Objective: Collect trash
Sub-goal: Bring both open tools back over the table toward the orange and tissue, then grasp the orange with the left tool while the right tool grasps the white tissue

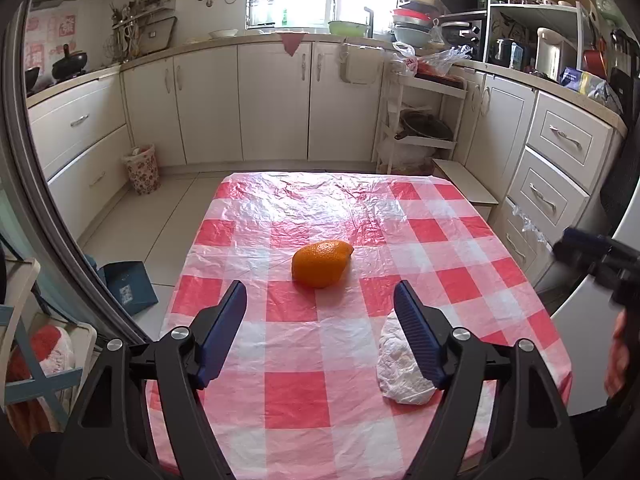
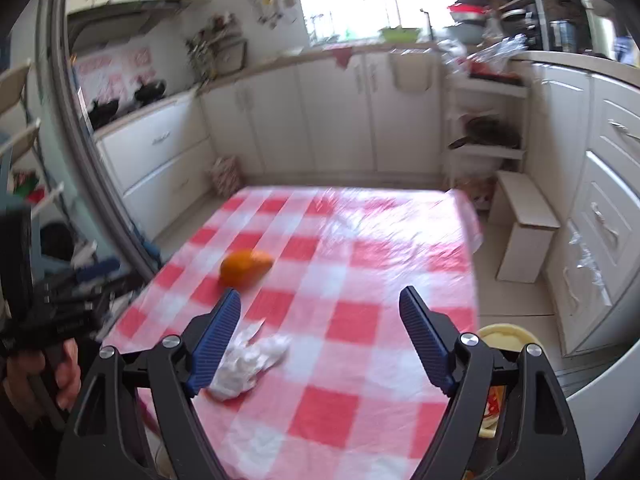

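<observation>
An orange peel lies near the middle of the red-and-white checked table. A crumpled white tissue lies nearer, partly behind my left gripper's right finger. My left gripper is open and empty, hovering just short of the peel. In the blurred right wrist view the peel sits ahead left and the tissue lies beside the left finger. My right gripper is open and empty above the table. Each view shows the other gripper at its edge: the right one, the left one.
A yellow-rimmed bin stands on the floor right of the table. A floral waste basket stands by the far cabinets. A white step stool sits beside the drawers. A blue box lies on the floor at left.
</observation>
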A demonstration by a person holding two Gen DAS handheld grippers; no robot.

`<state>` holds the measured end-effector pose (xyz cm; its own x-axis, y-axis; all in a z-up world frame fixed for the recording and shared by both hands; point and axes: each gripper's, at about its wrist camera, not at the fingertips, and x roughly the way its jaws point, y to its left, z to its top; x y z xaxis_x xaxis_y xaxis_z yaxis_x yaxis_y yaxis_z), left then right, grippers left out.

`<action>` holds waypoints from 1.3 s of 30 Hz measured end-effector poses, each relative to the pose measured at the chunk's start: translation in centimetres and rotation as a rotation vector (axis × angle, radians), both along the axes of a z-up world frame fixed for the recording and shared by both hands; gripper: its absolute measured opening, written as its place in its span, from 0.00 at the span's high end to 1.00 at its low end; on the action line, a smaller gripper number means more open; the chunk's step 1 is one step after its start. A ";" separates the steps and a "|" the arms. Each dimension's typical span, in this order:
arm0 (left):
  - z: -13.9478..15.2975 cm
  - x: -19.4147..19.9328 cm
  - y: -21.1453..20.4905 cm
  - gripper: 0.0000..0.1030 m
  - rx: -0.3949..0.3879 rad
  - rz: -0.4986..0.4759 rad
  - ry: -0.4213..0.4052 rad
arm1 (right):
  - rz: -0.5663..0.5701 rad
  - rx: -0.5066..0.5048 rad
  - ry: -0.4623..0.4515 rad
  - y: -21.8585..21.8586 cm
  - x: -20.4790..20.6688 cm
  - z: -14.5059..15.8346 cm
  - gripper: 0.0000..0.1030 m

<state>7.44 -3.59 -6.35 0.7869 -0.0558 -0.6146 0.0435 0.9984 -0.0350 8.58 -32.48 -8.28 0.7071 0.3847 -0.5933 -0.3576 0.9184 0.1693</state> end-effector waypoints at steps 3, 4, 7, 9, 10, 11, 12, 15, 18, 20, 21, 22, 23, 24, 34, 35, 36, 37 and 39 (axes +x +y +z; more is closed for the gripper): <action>-0.2 -0.3 0.2 0.28 0.010 0.004 -0.010 | 0.070 -0.062 0.021 2.6 -0.2 -1.4 0.24; -0.3 -0.2 0.3 0.27 0.015 0.005 -0.013 | 0.092 -0.083 0.025 3.4 -0.2 -1.8 0.24; -0.8 -0.1 0.2 0.26 0.029 0.004 -0.014 | 0.135 -0.121 0.047 4.9 0.1 -3.0 0.24; -1.2 0.0 0.2 0.26 0.034 0.002 -0.010 | 0.153 -0.129 0.067 5.7 0.2 -3.7 0.24; -1.3 0.1 0.2 0.26 0.036 0.002 -0.007 | 0.160 -0.136 0.075 6.0 0.3 -4.0 0.24; -1.5 0.1 0.2 0.26 0.036 0.002 -0.005 | 0.168 -0.144 0.083 6.3 0.4 -4.3 0.24; -1.6 0.2 0.3 0.26 0.035 0.002 -0.002 | 0.173 -0.149 0.088 6.5 0.4 -4.5 0.24; -2.0 0.5 0.5 0.26 0.033 0.010 0.004 | 0.197 -0.168 0.108 7.4 0.3 -5.2 0.24; -2.4 0.7 0.7 0.25 0.029 0.014 0.016 | 0.222 -0.189 0.124 8.2 0.2 -5.9 0.24; -2.7 0.9 0.8 0.25 0.029 0.017 0.025 | 0.237 -0.202 0.135 8.7 0.2 -6.4 0.24; -2.8 1.1 0.9 0.25 0.027 0.016 0.030 | 0.245 -0.210 0.142 9.0 0.1 -6.7 0.24; -3.0 1.4 0.9 0.24 0.021 0.016 0.037 | 0.253 -0.215 0.148 9.2 0.1 -6.9 0.24; -3.1 1.7 1.0 0.24 0.017 0.016 0.043 | 0.259 -0.217 0.153 9.4 0.1 -7.1 0.24; -3.2 2.1 1.1 0.23 0.012 0.016 0.051 | 0.264 -0.217 0.156 9.5 0.0 -7.2 0.24; -5.4 9.4 -0.4 0.21 0.025 -0.051 0.126 | 0.272 -0.211 0.217 10.5 0.8 -9.0 0.24; -5.9 10.3 -0.8 0.21 0.032 -0.066 0.135 | 0.275 -0.213 0.226 10.6 0.9 -9.3 0.24; -6.2 11.0 -0.9 0.21 0.034 -0.074 0.144 | 0.278 -0.215 0.233 10.7 1.0 -9.6 0.24; -6.8 11.9 -1.2 0.21 0.037 -0.087 0.162 | 0.281 -0.220 0.239 10.8 1.1 -9.9 0.24; -7.8 13.3 -1.4 0.21 0.049 -0.104 0.196 | 0.282 -0.224 0.244 11.0 1.3 -10.2 0.24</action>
